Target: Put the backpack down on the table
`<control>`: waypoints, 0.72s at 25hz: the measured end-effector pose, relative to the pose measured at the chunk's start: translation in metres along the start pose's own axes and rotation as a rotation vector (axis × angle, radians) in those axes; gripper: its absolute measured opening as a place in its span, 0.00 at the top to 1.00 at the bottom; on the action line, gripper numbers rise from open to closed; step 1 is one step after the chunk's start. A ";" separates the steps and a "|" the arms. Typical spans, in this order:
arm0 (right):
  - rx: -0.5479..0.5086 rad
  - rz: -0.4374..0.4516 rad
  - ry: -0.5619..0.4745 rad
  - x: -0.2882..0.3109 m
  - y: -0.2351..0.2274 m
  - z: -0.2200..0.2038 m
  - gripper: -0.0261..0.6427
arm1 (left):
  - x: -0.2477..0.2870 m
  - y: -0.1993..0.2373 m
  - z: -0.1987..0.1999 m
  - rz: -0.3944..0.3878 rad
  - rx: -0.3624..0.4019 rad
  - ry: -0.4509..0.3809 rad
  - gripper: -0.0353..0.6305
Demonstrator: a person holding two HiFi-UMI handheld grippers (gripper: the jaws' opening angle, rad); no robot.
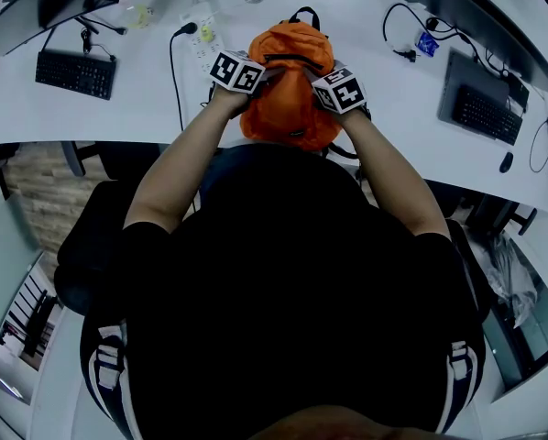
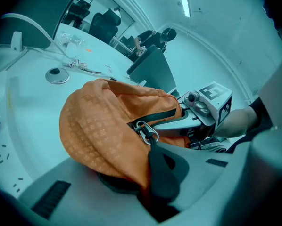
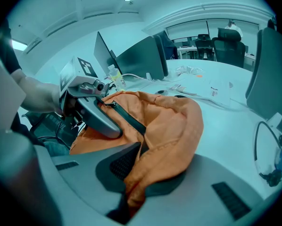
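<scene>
— Where is the backpack [image 1: 288,81]?
— At the near edge of the tabletop [image 1: 118,117], about midway along; its lower part hangs past that edge.
— And the grippers?
— The left gripper [image 2: 151,178] is clamped tight on orange fabric; the right gripper [image 3: 131,182] likewise, pinching a fold opposite.

1. Open desk [image 1: 398,99] is found between the backpack [image 1: 288,90] and the right keyboard [image 1: 482,113].
2. The backpack's left is hemmed by a cable [image 1: 171,71] and power strip [image 1: 203,37].
3. Farther reach is blocked by monitors [image 1: 471,12].
</scene>
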State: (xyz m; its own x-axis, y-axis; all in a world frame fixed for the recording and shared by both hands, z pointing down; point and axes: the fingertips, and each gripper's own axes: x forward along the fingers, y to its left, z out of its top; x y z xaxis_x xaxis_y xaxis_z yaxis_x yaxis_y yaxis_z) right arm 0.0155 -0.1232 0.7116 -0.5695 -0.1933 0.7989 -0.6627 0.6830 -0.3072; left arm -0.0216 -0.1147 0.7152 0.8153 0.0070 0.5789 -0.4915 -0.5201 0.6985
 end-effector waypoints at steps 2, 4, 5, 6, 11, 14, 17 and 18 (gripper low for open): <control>0.018 -0.006 -0.001 0.002 -0.003 -0.001 0.91 | 0.000 0.001 0.000 -0.001 -0.002 -0.001 0.90; 0.044 -0.012 -0.006 0.003 -0.004 -0.001 0.91 | -0.001 0.001 0.000 0.001 -0.001 -0.003 0.90; 0.052 -0.016 -0.010 0.003 -0.004 -0.001 0.91 | -0.001 0.002 0.000 0.002 -0.001 -0.004 0.90; 0.056 -0.021 -0.013 0.003 -0.004 -0.001 0.91 | -0.001 0.001 0.000 0.001 -0.001 -0.005 0.90; 0.080 -0.033 -0.035 0.001 -0.006 0.000 0.85 | -0.004 0.003 0.001 -0.003 -0.001 -0.017 0.88; 0.101 -0.032 -0.052 -0.002 -0.007 -0.001 0.81 | -0.008 0.003 -0.001 -0.012 -0.001 -0.024 0.79; 0.116 -0.039 -0.063 -0.005 -0.009 -0.003 0.74 | -0.014 0.005 -0.001 -0.007 -0.007 -0.037 0.71; 0.126 -0.040 -0.066 -0.006 -0.010 -0.004 0.72 | -0.016 0.006 -0.001 -0.001 -0.010 -0.040 0.69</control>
State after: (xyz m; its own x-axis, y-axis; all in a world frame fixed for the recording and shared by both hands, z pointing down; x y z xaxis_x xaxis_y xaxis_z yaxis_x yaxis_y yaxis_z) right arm 0.0279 -0.1263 0.7119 -0.5695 -0.2674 0.7773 -0.7390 0.5805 -0.3417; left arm -0.0377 -0.1172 0.7103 0.8272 -0.0269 0.5612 -0.4936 -0.5119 0.7030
